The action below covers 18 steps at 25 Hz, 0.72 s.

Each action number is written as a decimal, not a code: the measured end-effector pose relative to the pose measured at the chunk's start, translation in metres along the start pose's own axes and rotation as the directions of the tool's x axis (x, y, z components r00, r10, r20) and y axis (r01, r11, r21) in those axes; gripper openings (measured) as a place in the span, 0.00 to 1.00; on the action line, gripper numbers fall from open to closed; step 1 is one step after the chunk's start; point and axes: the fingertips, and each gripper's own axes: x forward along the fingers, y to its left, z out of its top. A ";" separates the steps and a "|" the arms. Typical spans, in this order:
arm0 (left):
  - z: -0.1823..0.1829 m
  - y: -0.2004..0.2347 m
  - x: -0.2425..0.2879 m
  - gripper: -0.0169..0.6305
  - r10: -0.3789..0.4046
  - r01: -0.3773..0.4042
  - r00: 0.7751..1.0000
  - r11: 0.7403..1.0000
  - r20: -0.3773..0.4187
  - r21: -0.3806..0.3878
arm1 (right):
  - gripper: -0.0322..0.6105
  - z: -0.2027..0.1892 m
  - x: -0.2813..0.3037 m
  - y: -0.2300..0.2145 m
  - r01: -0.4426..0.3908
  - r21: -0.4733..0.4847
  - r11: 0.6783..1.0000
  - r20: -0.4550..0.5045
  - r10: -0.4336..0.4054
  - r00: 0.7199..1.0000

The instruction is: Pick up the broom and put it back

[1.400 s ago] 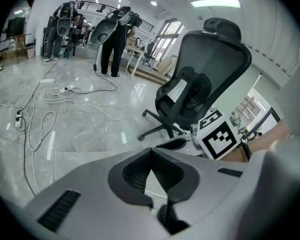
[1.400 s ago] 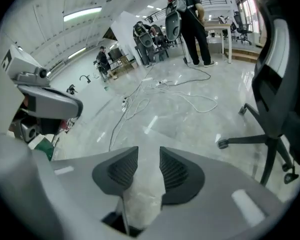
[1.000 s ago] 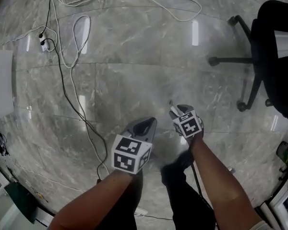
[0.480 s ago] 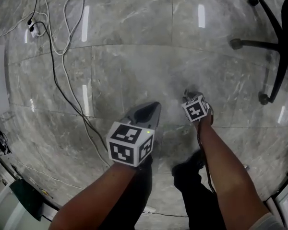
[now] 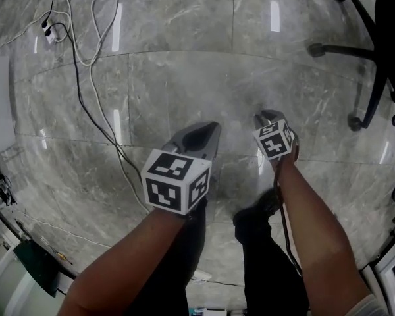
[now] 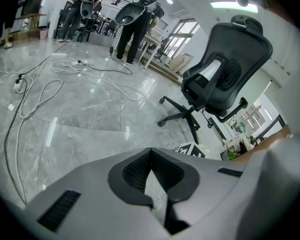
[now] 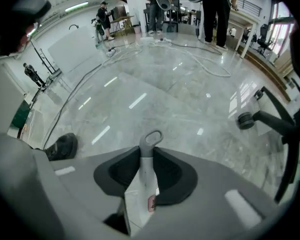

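Observation:
The broom shows only as its pale grey handle point(image 7: 145, 176), which ends in a hanging loop just beyond the pads in the right gripper view. My right gripper point(image 7: 146, 171) has just been closing; its dark pads now press on the handle from both sides. In the head view this right gripper point(image 5: 266, 118) points steeply down over the floor, and a thin dark shaft point(image 5: 284, 209) runs down beside the forearm. The left gripper point(image 5: 209, 135) hangs to its left, tips together and with nothing in it. The broom head is hidden.
Grey marble floor point(image 5: 184, 84) all around. A black office chair point(image 5: 375, 51) stands at the right. Loose cables point(image 5: 85, 64) and a power strip point(image 5: 49, 30) lie at the upper left. The person's black shoes point(image 5: 260, 209) are below the grippers. People stand far back point(image 6: 135, 24).
Both grippers have sunk toward the floor. The right one has tipped more steeply down. The cables and chair have slid upward in the head view.

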 end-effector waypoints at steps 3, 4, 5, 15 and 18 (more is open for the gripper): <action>0.027 -0.042 -0.033 0.04 -0.025 0.024 1.000 0.998 0.019 0.063 | 0.18 0.029 -0.082 -0.009 0.031 0.012 0.999 0.091 -0.032 0.995; 0.036 -0.061 -0.045 0.04 -0.032 0.030 0.999 0.996 0.022 0.089 | 0.18 0.035 -0.115 -0.012 0.041 0.019 0.999 0.115 -0.043 0.992; 0.047 -0.082 -0.058 0.04 -0.039 0.035 0.999 0.993 0.028 0.113 | 0.18 0.040 -0.148 -0.015 0.050 0.025 0.998 0.137 -0.053 0.989; 0.162 -0.342 -0.158 0.04 -0.191 0.162 0.979 0.942 0.075 0.295 | 0.18 0.021 -0.513 -0.086 0.227 0.162 0.960 0.321 -0.269 0.908; 0.181 -0.420 -0.192 0.04 -0.228 0.197 0.972 0.924 0.059 0.326 | 0.18 -0.013 -0.612 -0.098 0.262 0.224 0.939 0.341 -0.328 0.881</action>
